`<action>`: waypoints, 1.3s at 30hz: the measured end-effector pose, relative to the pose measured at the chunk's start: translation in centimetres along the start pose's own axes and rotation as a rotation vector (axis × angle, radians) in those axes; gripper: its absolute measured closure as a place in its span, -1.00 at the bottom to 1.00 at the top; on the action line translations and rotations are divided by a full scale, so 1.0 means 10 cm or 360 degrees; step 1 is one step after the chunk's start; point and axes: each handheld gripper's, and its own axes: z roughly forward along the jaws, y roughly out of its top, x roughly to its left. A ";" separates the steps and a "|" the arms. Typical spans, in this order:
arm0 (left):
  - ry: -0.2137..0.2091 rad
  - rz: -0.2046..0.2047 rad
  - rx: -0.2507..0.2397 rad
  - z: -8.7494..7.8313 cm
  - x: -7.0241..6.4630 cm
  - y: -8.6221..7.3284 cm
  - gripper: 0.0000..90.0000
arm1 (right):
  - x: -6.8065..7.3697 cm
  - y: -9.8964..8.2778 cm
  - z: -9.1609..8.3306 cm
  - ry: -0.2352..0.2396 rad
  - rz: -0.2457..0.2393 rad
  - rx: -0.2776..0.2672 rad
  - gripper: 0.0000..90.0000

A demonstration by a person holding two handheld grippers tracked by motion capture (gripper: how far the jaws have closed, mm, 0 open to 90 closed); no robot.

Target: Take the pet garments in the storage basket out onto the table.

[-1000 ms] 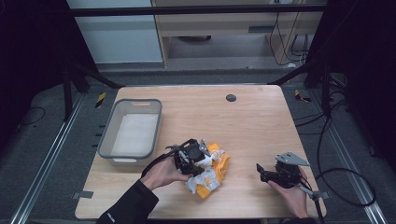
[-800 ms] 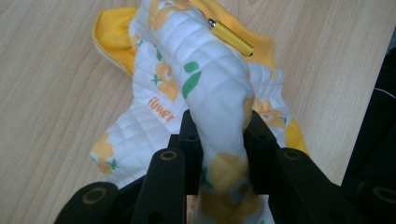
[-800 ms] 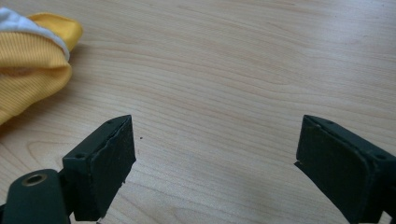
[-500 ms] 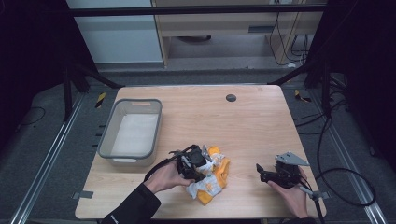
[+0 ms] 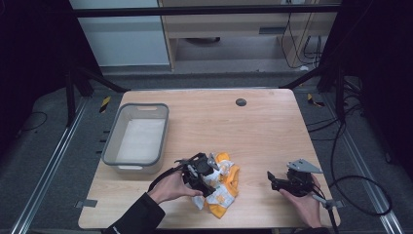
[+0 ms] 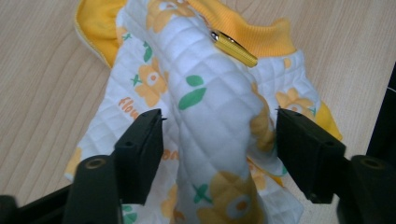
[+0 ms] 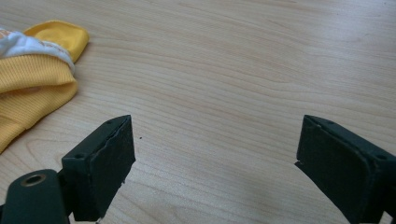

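On the table (image 5: pixel 272 126), a grey bin (image 5: pixel 137 139) is seen at the left. A crumpled yellow-and-white quilted garment (image 6: pixel 210 116) lies near the front edge, straddled untouched by the left gripper (image 6: pixel 219 140), its fingers having just been opening. The right gripper (image 7: pixel 215 158) is held nearby over bare wood, fingers spread.

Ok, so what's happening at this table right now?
A person works a gripper in each hand over a wooden table. The left gripper is on a crumpled yellow-and-white quilted garment; its jaws have just been opening, and a raised fold of the cloth stands between them without the pads pressing on it. The right gripper rests open over bare wood to the garment's right. A grey bin sits at the table's left, not yet used.
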 end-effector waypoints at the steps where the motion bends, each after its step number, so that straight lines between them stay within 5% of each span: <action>1: 0.0002 -0.0015 -0.0018 -0.01 0.00 -0.01 -0.35 | 0.00 0.00 0.00 0.0000 0.0000 0.0000 -0.75; 12: 0.0026 -0.0048 -0.0160 -0.19 0.02 -0.12 -0.49 | 0.00 0.00 0.00 -0.0005 -0.0001 -0.0001 -0.76; 15: 0.0025 -0.0133 -0.0275 -0.27 0.05 -0.20 -0.51 | 0.00 0.00 0.00 -0.0006 -0.0001 -0.0001 -0.77; 26: 0.0137 -0.0235 -0.0519 -0.43 0.07 -0.47 -0.50 | 0.00 0.00 0.01 -0.0006 0.0001 0.0005 -0.77; 39: 0.0314 -0.0537 -0.0832 -0.46 0.17 -1.09 -0.43 | 0.00 0.00 0.00 -0.0005 0.0009 0.0009 -0.77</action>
